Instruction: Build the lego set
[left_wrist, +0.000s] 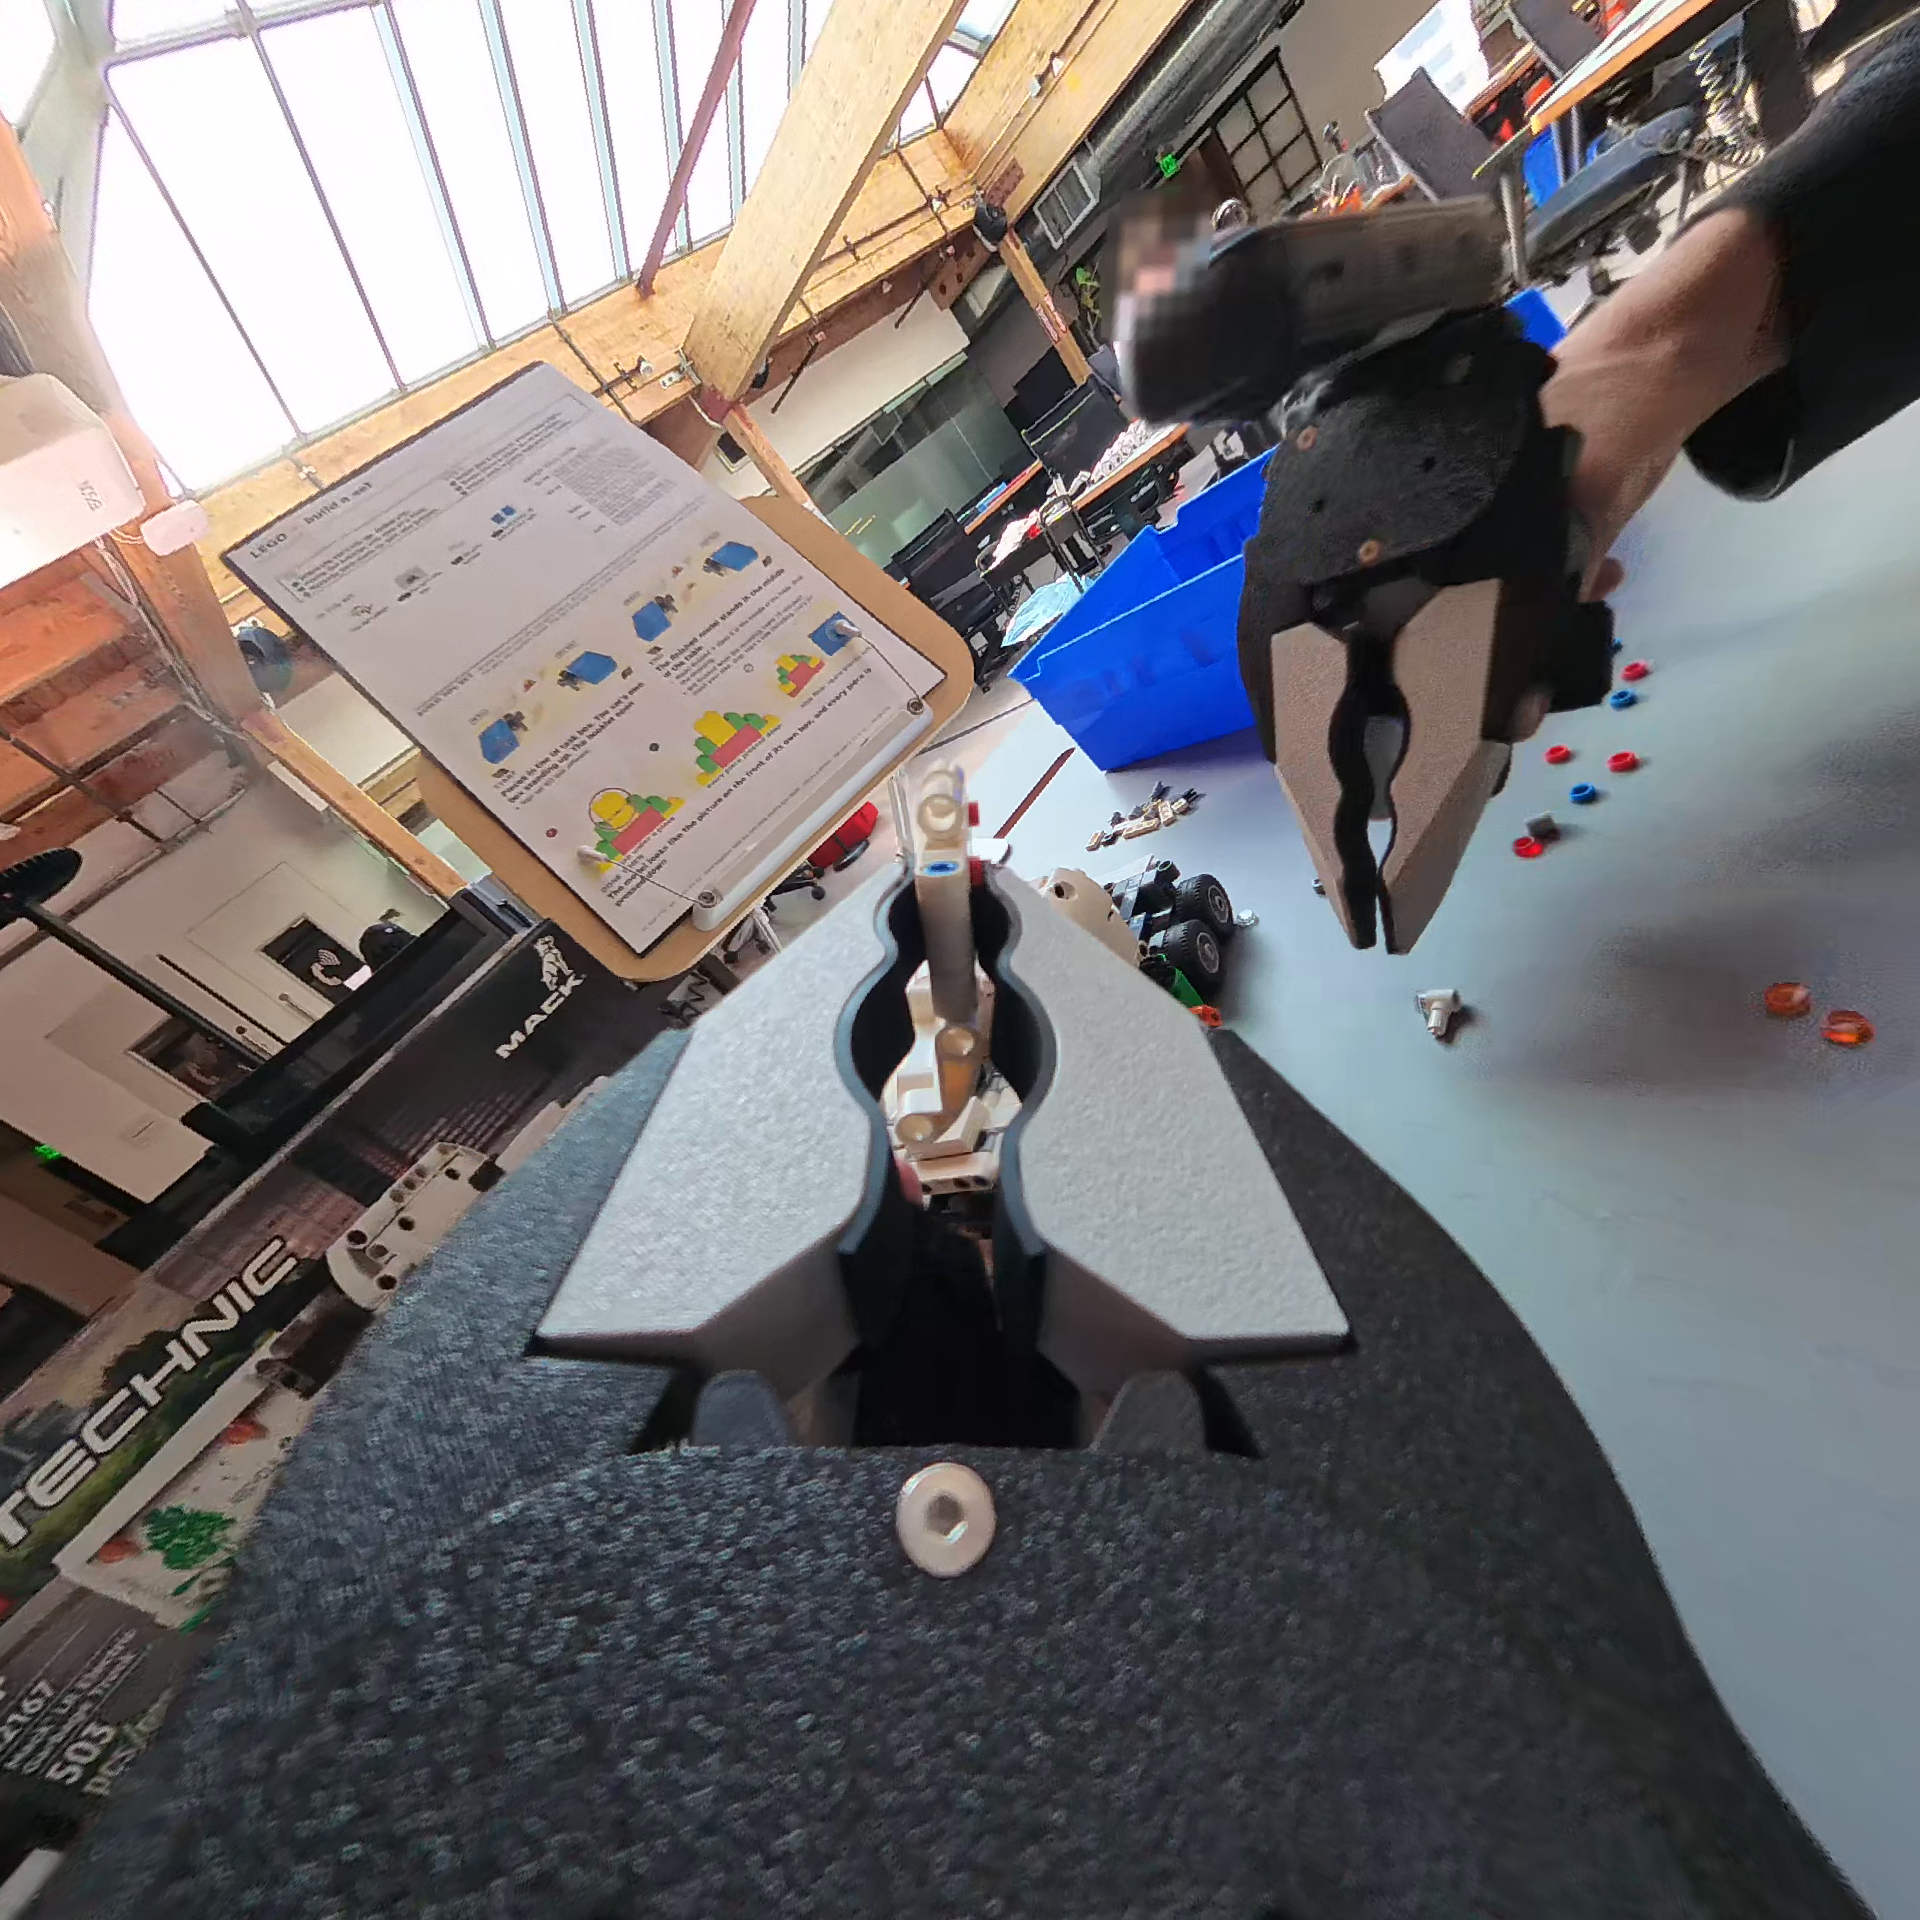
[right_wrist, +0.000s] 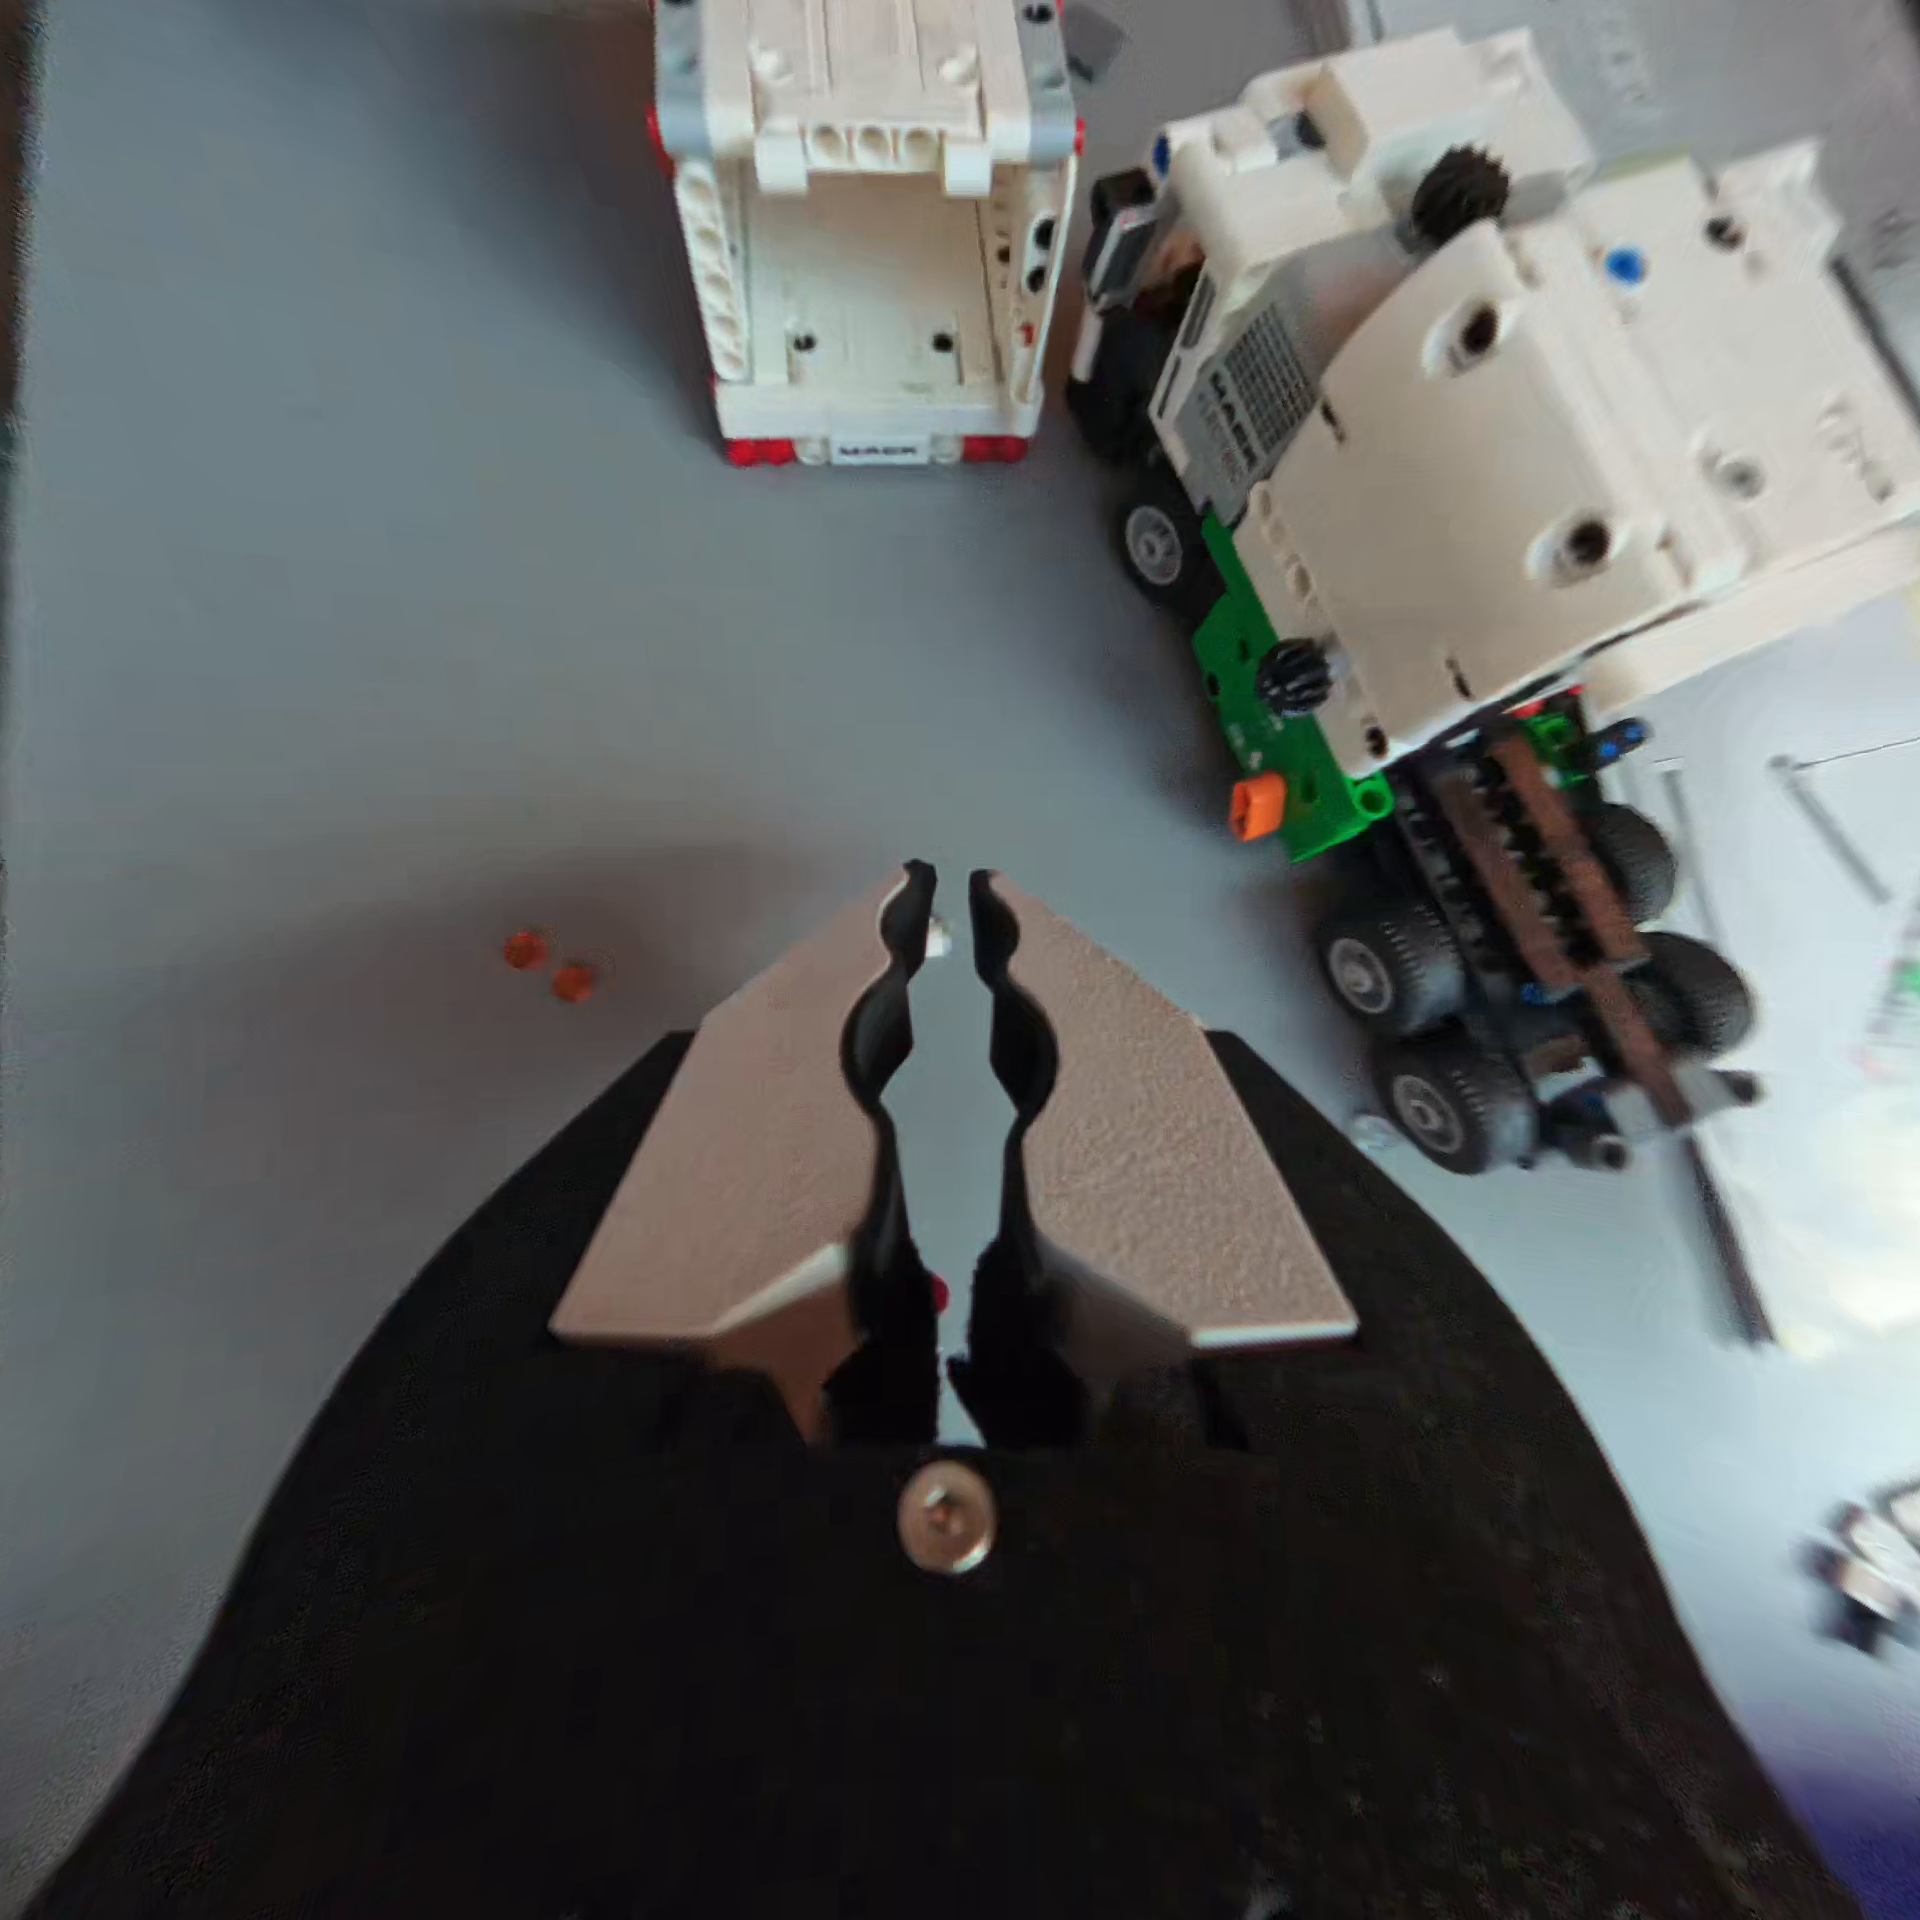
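Observation:
My left gripper (left_wrist: 948, 894) is raised off the table and shut on a white lego assembly (left_wrist: 943, 1023), whose long white beam sticks out past the fingertips. My right gripper (right_wrist: 945, 883) points down at the grey table (right_wrist: 416, 675) with its jaws a narrow gap apart and nothing held. A small white piece (right_wrist: 938, 943) lies on the table just under its tips. In the left wrist view, the right gripper (left_wrist: 1377, 930) hangs above that piece (left_wrist: 1439, 1010), held by a hand. The white truck with a green base (right_wrist: 1455, 499) stands to the right, and a white box body (right_wrist: 873, 260) stands ahead.
Two orange studs (right_wrist: 548, 966) lie left of the right gripper. Red and blue studs (left_wrist: 1590, 774) are scattered farther back. A blue bin (left_wrist: 1143, 644), an instruction board (left_wrist: 623, 644) and the set's box (left_wrist: 156, 1455) stand around the table. Loose small parts (left_wrist: 1143, 816) lie near the bin.

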